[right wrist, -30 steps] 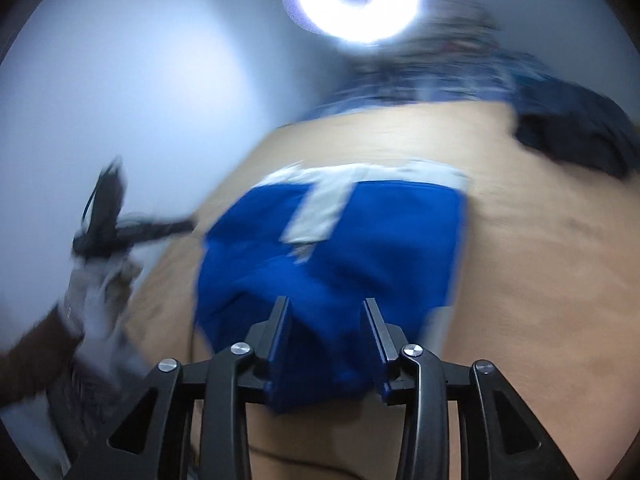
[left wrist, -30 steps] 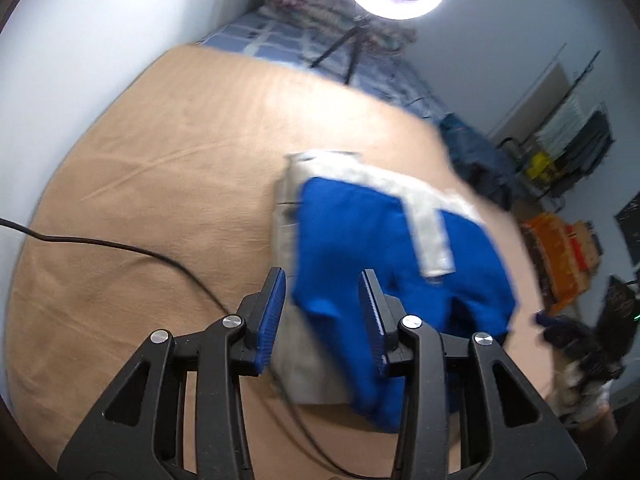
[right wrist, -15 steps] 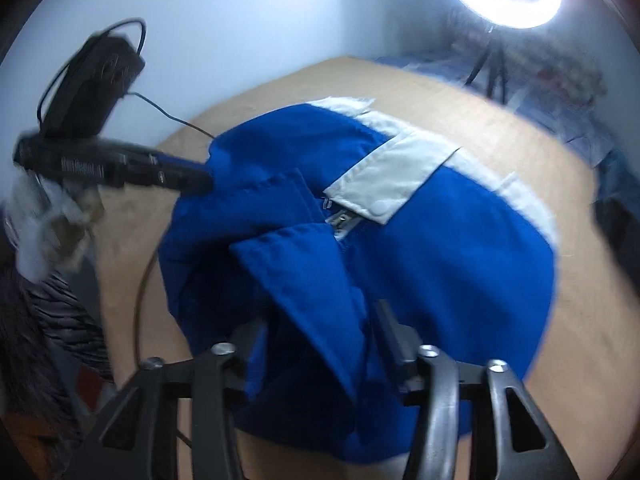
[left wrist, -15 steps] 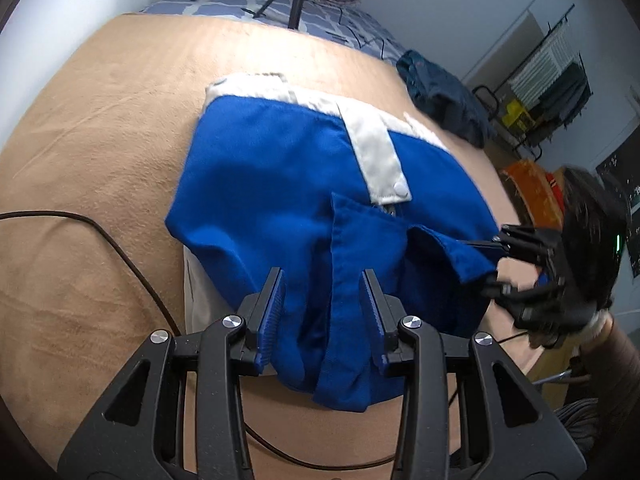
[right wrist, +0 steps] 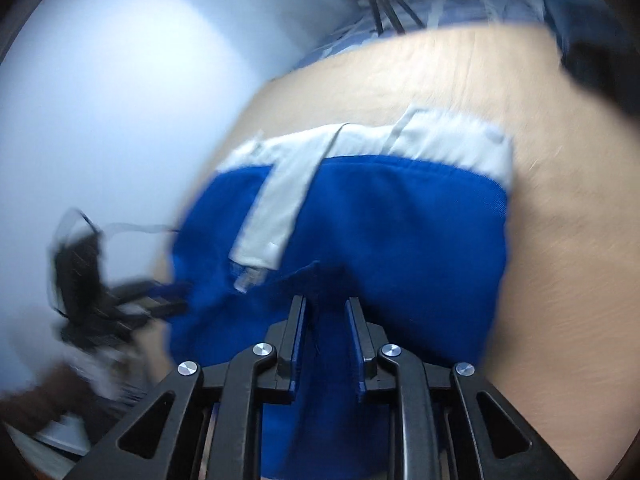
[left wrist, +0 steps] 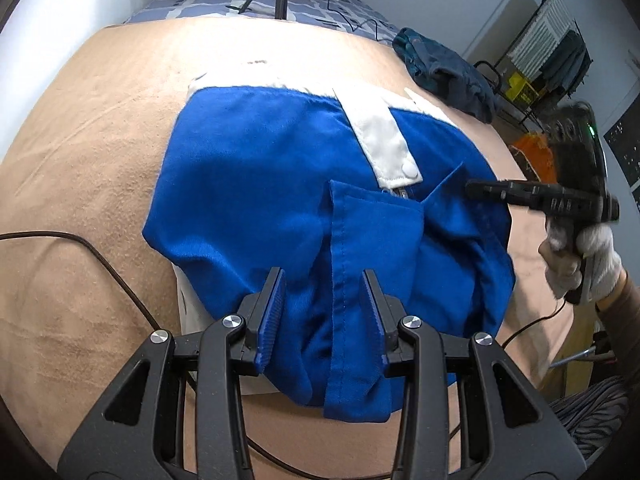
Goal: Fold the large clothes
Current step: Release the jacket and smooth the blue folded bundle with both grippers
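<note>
A bright blue cloth garment with a white band and white snap placket (left wrist: 256, 184) lies partly folded on the tan blanket-covered bed (left wrist: 88, 128), filling the centre of the left wrist view and the lower middle of the right wrist view. The left gripper (left wrist: 324, 312), at the bottom centre of its frame, is spread part-way, with a stitched blue flap lying between its blue pads; they do not look pressed on it. The right gripper (right wrist: 326, 336), at the bottom centre of its blurred frame, has just been closing, and a raised ridge of blue fabric stands between its narrowed jaws; whether the pads truly bite it I cannot tell through the blur. It also shows at the right edge of the left view (left wrist: 480, 192), nosing into the garment's right side. I judge this the take-up of the loose near hem for another fold. Next, both grippers need firm pinches, then a level lift towards the white band.
</note>
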The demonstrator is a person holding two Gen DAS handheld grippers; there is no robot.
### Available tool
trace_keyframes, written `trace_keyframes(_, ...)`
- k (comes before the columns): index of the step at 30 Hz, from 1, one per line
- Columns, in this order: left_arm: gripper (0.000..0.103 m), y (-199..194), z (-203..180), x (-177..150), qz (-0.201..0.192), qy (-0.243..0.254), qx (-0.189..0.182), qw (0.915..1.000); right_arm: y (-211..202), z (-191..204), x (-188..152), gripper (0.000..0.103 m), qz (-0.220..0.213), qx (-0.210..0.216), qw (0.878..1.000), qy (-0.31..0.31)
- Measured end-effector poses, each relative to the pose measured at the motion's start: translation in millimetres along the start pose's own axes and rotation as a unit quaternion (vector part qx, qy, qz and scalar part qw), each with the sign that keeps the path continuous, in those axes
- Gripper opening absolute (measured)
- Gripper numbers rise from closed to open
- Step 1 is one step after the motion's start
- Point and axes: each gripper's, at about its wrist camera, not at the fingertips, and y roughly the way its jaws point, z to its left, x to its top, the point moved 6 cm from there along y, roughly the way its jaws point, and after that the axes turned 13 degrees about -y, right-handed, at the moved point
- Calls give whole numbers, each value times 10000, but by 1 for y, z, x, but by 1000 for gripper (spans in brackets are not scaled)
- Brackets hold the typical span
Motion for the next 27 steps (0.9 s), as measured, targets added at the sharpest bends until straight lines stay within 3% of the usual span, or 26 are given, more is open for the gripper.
trace_keyframes(3,37,-10,-6,6,-180,-5,-113,9998,-3,21,2,19,93,-886,9930,-772)
trace_keyframes(6,37,-20,-12,16,-414,84,-138,9990,-12,32,5,21,-77,-1605,9806,-1120)
trace_keyframes(9,37,-21,-16,27,-543,104,-237,9982,-29,51,12,22,-626,-1637,9734,-1478)
trace_keyframes(11,37,-18,-18,34,-573,99,-281,9979,-32,61,14,19,-767,-1692,9690,-1631)
trace_keyframes(13,37,-10,-19,39,-605,160,-255,9977,-24,65,21,16,-704,-1656,9672,-1793)
trace_keyframes(16,37,7,-16,38,-480,141,-133,9987,-6,56,14,12,-294,-2013,9604,-1906)
trace_keyframes(19,37,30,-5,27,-369,436,362,9977,16,34,-1,5,67,-2071,9658,-1557)
trace_keyframes(22,37,27,-1,27,-328,329,281,9985,14,35,-7,7,182,-1987,9678,-1536)
trace_keyframes(23,37,21,-2,29,-348,308,224,9987,7,39,-5,13,191,-1853,9707,-1518)
trace_keyframes(25,37,5,-5,41,-549,376,127,9977,-15,41,0,24,-152,-1547,9793,-1294)
trace_keyframes(27,37,-4,-6,57,-736,448,218,9960,-34,36,6,25,-532,-1366,9840,-1017)
